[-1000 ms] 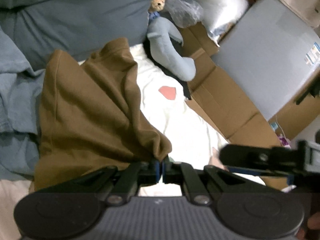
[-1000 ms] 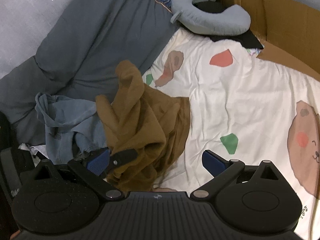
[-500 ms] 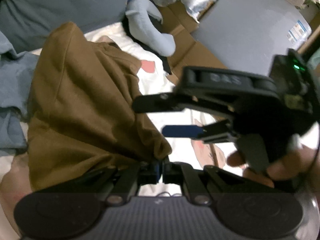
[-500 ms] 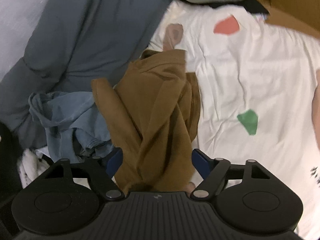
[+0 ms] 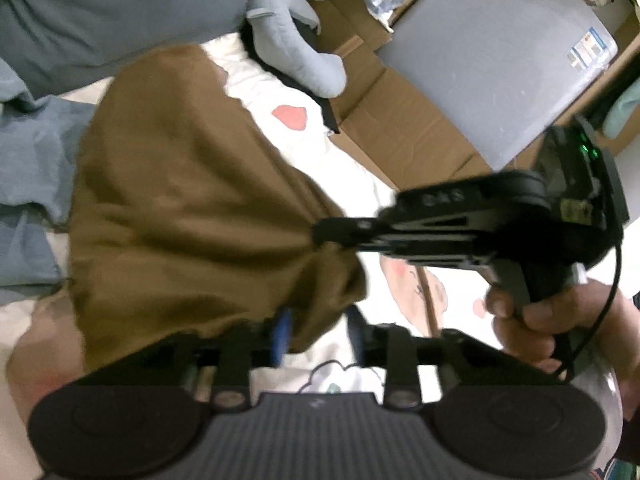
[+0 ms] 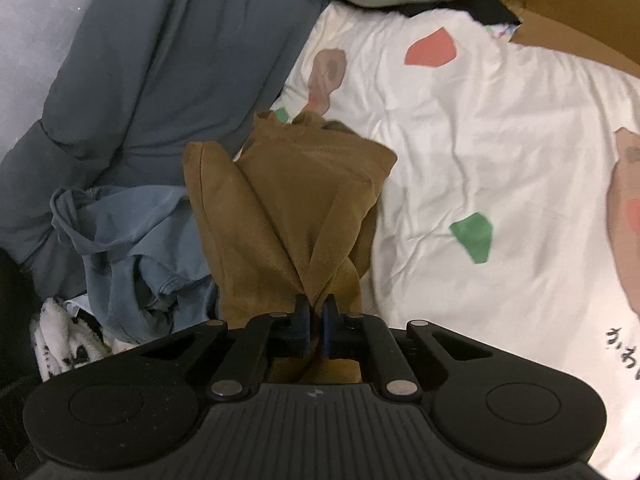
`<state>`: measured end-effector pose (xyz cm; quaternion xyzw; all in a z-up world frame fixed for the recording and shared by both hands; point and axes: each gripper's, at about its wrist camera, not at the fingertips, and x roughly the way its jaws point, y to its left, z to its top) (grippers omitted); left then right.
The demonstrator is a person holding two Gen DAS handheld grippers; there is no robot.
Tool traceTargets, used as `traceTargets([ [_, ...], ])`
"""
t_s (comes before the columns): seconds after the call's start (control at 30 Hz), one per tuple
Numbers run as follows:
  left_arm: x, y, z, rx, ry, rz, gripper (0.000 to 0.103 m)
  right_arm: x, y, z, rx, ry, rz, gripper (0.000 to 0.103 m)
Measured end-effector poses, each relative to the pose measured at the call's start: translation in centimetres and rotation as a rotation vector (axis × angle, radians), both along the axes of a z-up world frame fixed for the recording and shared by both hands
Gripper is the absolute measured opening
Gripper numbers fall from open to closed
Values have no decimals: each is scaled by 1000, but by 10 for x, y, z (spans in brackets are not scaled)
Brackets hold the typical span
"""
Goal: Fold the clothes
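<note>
The garment is mustard brown, plain. Under it the bed sheet is white, printed with a coral patch, a green patch and tan animal shapes. Left of the garment a faded blue cloth lies crumpled against a slate-grey duvet. Above the sheet, a pale blue neck pillow rests by brown cardboard. The fingers carry blue pads; the black-and-white fleece is possibly patterned.

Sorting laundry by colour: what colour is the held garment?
Mustard brown garment, plain; clearest in the right wrist view.
</note>
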<state>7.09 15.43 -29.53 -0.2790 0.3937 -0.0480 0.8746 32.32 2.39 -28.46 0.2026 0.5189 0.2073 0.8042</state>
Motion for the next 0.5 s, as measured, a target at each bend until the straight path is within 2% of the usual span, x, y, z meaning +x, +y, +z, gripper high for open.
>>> traceTargets([
  [0.13,1,11,5,33,-10,37,58,-6,-18,5,-35,-11,-20,3],
  [0.5,30,29,-3,128,-12,133,70,-27,-73,9,-206,19,-33,3],
])
